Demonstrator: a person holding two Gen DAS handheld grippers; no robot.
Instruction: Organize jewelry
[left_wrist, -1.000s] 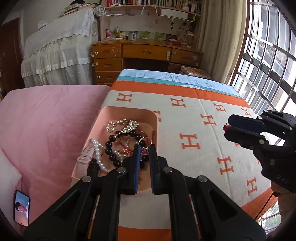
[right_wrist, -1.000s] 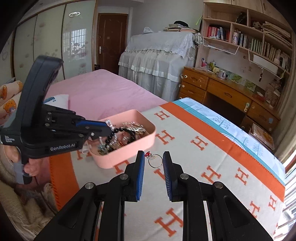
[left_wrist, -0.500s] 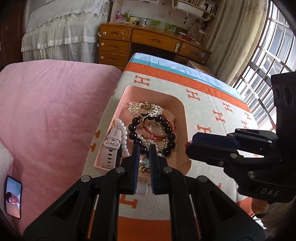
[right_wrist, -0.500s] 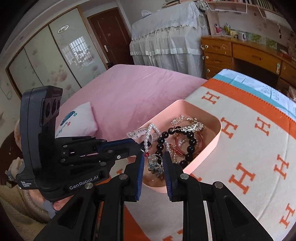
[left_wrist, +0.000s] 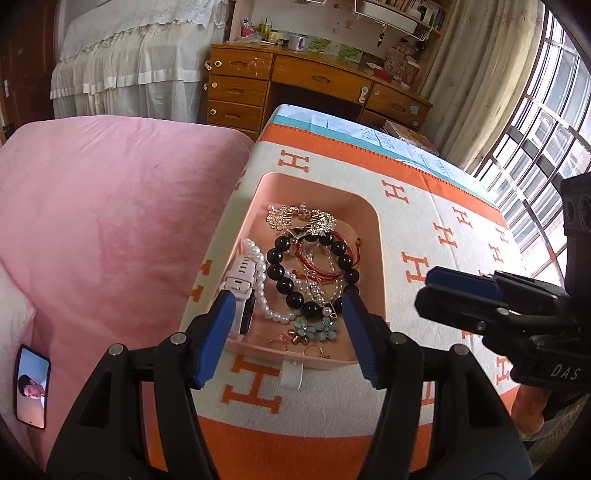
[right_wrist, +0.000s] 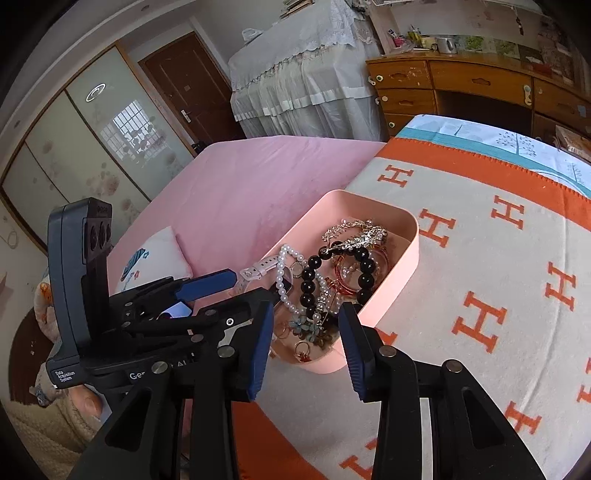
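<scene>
Both grippers angle steeply down over the near end of the pink tray (left_wrist: 380, 258), which sits on the orange-and-cream H-pattern blanket (left_wrist: 443, 236).

Left gripper (left_wrist: 286, 308): hovers above the tray's near-left end, jaws wide apart, just been opening, nothing between the pads, released. Its left finger (left_wrist: 218, 332) overlaps the white watch strap (left_wrist: 242, 273) in view; contact cannot be told. Its right finger (left_wrist: 360, 332) sits over the tray's near-right part, next to the black bead bracelet (left_wrist: 291, 273).

Right gripper (right_wrist: 306, 325): on the tray's near-right side, also tipped down, jaws part open, just been opening, empty, pads clear of everything. The tray's near end shows in the gap between its fingers. In the left wrist view it appears as a black body with blue pads (left_wrist: 461, 284), to the right of the tray and above the blanket.

Jewelry is all inside the tray:
- silver rhinestone hair piece (left_wrist: 301, 219) at the far end
- black bead bracelet mid tray, red cord bracelet (left_wrist: 325, 262) inside its loop
- pearl strand (left_wrist: 262, 280) along the left side, beside the watch strap
- blue flower earrings (left_wrist: 314, 330) at the near end
- small gold rings (left_wrist: 314, 349) by the near wall

Left of the tray's blanket is a pink bedspread (left_wrist: 103, 206); a phone (left_wrist: 32, 386) lies on it, well apart from the tray. Part of a hand (right_wrist: 86, 400) shows under the left gripper's body in the right wrist view.
</scene>
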